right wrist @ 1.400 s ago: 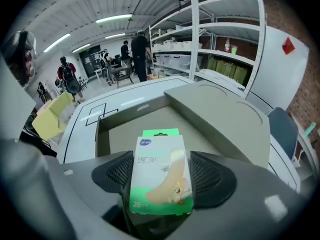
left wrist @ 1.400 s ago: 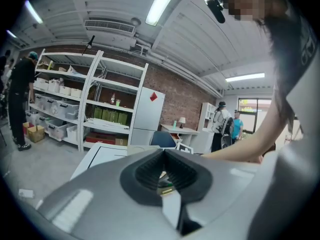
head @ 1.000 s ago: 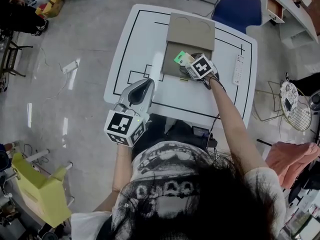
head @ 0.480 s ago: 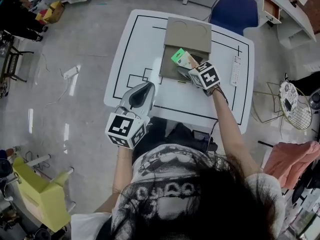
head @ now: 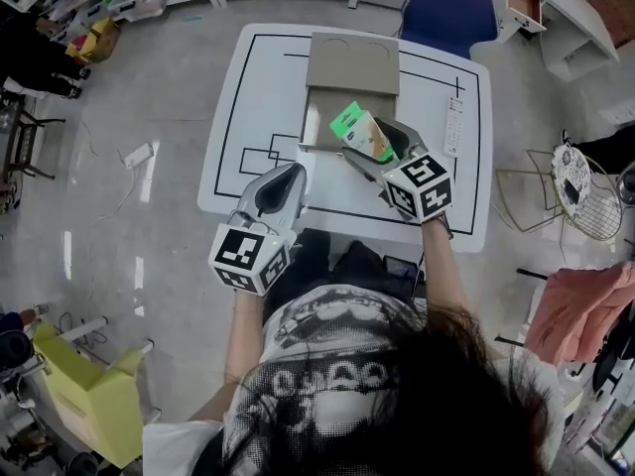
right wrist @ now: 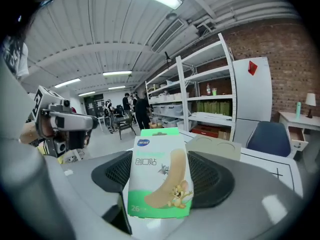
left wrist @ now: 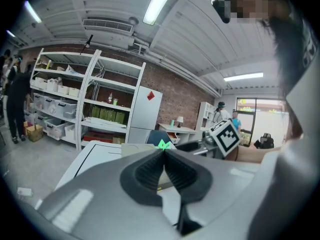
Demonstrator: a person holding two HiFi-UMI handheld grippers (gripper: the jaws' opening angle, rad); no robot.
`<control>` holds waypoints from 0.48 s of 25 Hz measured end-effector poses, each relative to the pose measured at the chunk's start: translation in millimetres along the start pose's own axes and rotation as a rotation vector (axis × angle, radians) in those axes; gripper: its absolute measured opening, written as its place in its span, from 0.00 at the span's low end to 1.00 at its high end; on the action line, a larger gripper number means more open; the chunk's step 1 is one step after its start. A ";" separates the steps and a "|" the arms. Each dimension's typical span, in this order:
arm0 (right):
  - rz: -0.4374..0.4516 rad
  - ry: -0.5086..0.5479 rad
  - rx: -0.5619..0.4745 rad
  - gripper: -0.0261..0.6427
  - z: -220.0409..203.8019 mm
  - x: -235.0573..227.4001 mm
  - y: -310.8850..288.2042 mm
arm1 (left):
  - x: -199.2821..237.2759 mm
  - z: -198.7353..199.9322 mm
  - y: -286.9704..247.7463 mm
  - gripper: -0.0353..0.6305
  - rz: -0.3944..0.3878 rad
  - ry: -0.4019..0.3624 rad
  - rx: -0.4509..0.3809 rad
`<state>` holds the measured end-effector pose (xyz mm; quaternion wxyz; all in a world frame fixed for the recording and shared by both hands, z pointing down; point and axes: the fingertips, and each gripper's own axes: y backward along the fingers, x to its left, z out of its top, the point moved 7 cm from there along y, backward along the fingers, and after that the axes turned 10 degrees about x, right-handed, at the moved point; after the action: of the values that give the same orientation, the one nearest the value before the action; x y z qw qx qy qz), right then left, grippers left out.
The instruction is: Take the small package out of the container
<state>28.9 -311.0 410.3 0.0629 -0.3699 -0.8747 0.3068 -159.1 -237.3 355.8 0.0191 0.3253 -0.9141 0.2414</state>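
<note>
A small green and white package [head: 361, 132] [right wrist: 160, 176] of plasters is pinched in my right gripper [head: 369, 150] [right wrist: 162, 179], held up above the near part of the white table [head: 268, 87]. The brown cardboard container [head: 347, 75] lies on the table beyond it, its lid flap flat at the far side. My left gripper [head: 277, 188] [left wrist: 164, 171] is shut with nothing in it, off the table's near left edge. In the left gripper view the package's green tip [left wrist: 162, 145] shows just above the jaws.
A white remote-like strip [head: 452, 125] lies near the table's right edge. A blue chair [head: 444, 14] stands behind the table. Shelving [right wrist: 200, 99] and people fill the room's far side. A yellow box [head: 94, 390] sits on the floor at lower left.
My right gripper has drawn back toward me and risen with the package, clear of the cardboard container. The left gripper has stayed about where it was.
</note>
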 end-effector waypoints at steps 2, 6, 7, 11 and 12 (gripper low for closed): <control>0.005 -0.014 -0.024 0.57 -4.6 6.6 17.1 | -9.4 0.3 -1.8 0.05 -0.003 -0.006 0.003; 0.007 -0.016 -0.037 0.57 -20.3 17.2 47.0 | -31.5 -2.5 -4.5 0.05 -0.005 -0.015 0.006; 0.008 -0.016 -0.039 0.57 -25.1 18.8 53.7 | -37.7 -3.8 -5.0 0.05 -0.004 -0.017 0.006; 0.023 -0.015 -0.047 0.57 -43.1 23.7 77.4 | -60.8 -11.3 -5.0 0.05 0.014 -0.015 0.002; 0.028 -0.013 -0.048 0.57 -47.3 24.8 82.4 | -65.8 -13.7 -4.2 0.05 0.023 -0.012 0.002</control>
<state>77.2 -226.4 397.3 0.0442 -0.3816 -0.8769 0.2890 -106.5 -195.3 357.0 0.0108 0.3164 -0.9176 0.2405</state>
